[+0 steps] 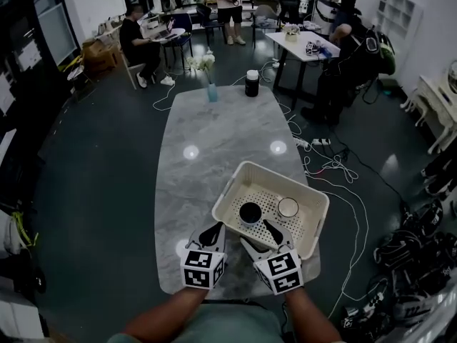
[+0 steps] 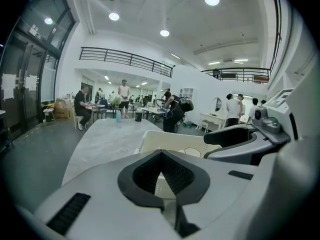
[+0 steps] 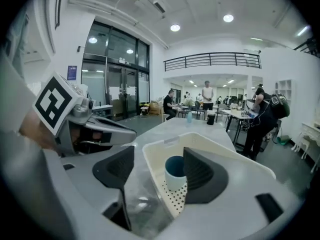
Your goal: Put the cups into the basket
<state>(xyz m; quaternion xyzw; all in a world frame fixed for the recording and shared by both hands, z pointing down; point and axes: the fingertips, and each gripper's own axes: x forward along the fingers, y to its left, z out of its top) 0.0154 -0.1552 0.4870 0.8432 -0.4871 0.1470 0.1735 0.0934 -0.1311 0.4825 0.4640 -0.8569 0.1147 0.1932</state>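
Observation:
A cream perforated basket (image 1: 312,195) stands on the near right part of the grey marble table (image 1: 207,141). Two cups stand upright inside it: a white cup with a dark blue inside (image 1: 250,213) and a white cup (image 1: 288,207) to its right. My right gripper (image 1: 261,237) is open at the basket's near wall, and its jaws frame the blue-lined cup (image 3: 175,171) without touching it. My left gripper (image 1: 212,232) hovers just left of the basket, shut with nothing in it. In the left gripper view the basket (image 2: 170,140) shows beyond the closed pads.
At the table's far end stand a blue vase with white flowers (image 1: 211,84) and a black canister (image 1: 251,83). Cables (image 1: 335,166) and bags lie on the floor to the right. Several people sit or stand at desks far behind.

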